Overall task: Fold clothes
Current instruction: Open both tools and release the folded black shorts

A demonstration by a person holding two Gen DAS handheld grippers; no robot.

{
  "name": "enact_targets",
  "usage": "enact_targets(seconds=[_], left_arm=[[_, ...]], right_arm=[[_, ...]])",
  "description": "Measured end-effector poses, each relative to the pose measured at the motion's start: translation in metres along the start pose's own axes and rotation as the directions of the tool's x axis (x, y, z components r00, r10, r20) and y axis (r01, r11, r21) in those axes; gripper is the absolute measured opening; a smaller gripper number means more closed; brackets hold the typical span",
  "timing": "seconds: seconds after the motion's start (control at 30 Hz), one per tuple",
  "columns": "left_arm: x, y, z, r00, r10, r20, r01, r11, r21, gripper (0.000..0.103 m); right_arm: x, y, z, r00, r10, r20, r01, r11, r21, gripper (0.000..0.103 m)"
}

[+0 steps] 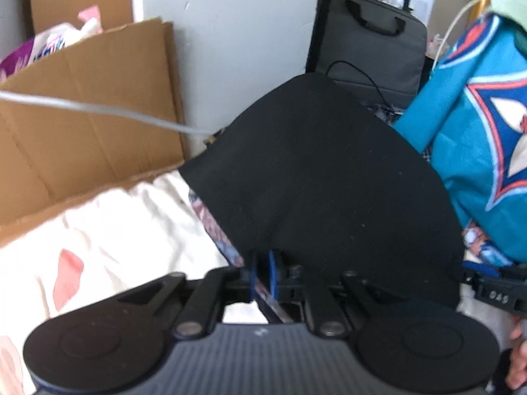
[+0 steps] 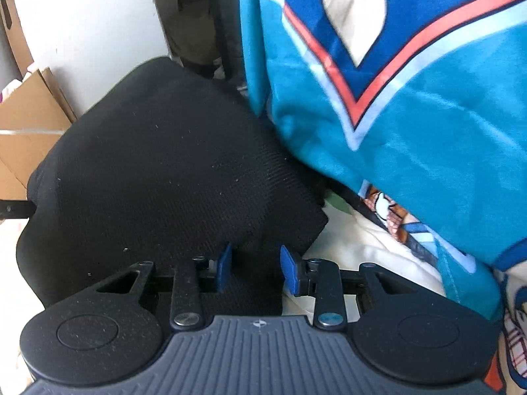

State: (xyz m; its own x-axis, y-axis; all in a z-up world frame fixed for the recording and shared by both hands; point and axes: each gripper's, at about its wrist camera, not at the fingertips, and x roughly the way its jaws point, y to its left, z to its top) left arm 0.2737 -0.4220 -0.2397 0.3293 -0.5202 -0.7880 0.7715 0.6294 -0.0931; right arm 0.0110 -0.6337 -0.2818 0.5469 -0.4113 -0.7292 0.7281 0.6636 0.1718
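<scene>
**Black cloth pinched on the left, loose between my right jaws**

Through my left wrist camera, a white wall [image 1: 230,33] and a flattened brown cardboard sheet [image 1: 89,98] are standing behind a cream bedsheet with pink patches [image 1: 98,230]. My left gripper [image 1: 262,275] is pinching the edge of a black knit garment [image 1: 329,181], its blue pads nearly pressed together on the fabric. A teal blanket with a red, white and blue emblem [image 1: 477,131] is piling up at the right.

Through my right wrist camera, the same black garment [image 2: 164,171] is lying on the bedsheet [image 2: 355,247], touching the teal blanket [image 2: 411,131]. My right gripper [image 2: 253,271] is holding its blue pads [image 2: 224,263] apart, with black cloth lying between them; whether they are pressing it, I cannot tell.
</scene>
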Motion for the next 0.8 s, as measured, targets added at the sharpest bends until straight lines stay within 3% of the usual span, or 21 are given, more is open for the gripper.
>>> enact_targets(seconds=[0.07,0.13,0.2,0.23,0.33,0.37,0.43,0.6,0.7,0.8], left_arm=[[-0.011,-0.003,0.001,1.0,-0.024,0.003,0.024,0.999,0.023,0.02],[-0.022,-0.005,0.004,0.999,-0.037,0.001,0.037,0.999,0.033,0.049],[-0.031,-0.005,0.007,0.999,-0.042,-0.009,0.043,0.999,0.022,0.07],[-0.035,-0.005,0.009,0.999,-0.043,-0.015,0.043,0.999,0.013,0.08],[-0.045,-0.006,0.013,1.0,0.0,-0.02,0.0,1.0,0.027,0.096],[-0.047,-0.007,0.014,1.0,0.017,-0.024,-0.016,0.999,0.039,0.098],[-0.051,-0.006,0.015,0.999,-0.016,-0.048,0.016,1.0,0.013,0.099],[-0.066,-0.001,0.018,0.995,-0.078,-0.061,0.072,0.992,-0.1,0.103],[-0.066,-0.005,0.02,0.99,-0.089,-0.105,0.078,0.991,-0.108,0.103],[-0.07,-0.009,0.021,0.991,-0.049,-0.122,0.039,0.996,-0.082,0.103]], right_arm=[[-0.008,0.001,0.003,1.0,0.009,0.005,-0.009,1.0,0.011,0.041],[-0.016,0.004,0.008,1.0,0.024,0.006,-0.025,1.0,0.019,0.043],[-0.023,0.008,0.012,0.999,0.041,0.001,-0.041,0.999,0.027,0.047],[-0.026,0.011,0.015,0.999,0.05,-0.005,-0.05,0.998,0.031,0.056],[-0.036,0.02,0.023,0.998,0.059,0.0,-0.059,0.998,0.02,0.083],[-0.039,0.023,0.025,0.998,0.061,0.003,-0.061,0.998,0.011,0.095],[-0.043,0.029,0.03,0.999,0.044,-0.007,-0.044,0.999,-0.018,0.103],[-0.055,0.034,0.038,0.998,0.049,-0.033,-0.049,0.999,-0.008,0.103],[-0.061,0.035,0.039,0.996,0.055,-0.076,-0.055,0.998,0.009,0.103],[-0.069,0.037,0.04,0.992,0.061,-0.11,-0.056,0.997,0.044,0.103]])
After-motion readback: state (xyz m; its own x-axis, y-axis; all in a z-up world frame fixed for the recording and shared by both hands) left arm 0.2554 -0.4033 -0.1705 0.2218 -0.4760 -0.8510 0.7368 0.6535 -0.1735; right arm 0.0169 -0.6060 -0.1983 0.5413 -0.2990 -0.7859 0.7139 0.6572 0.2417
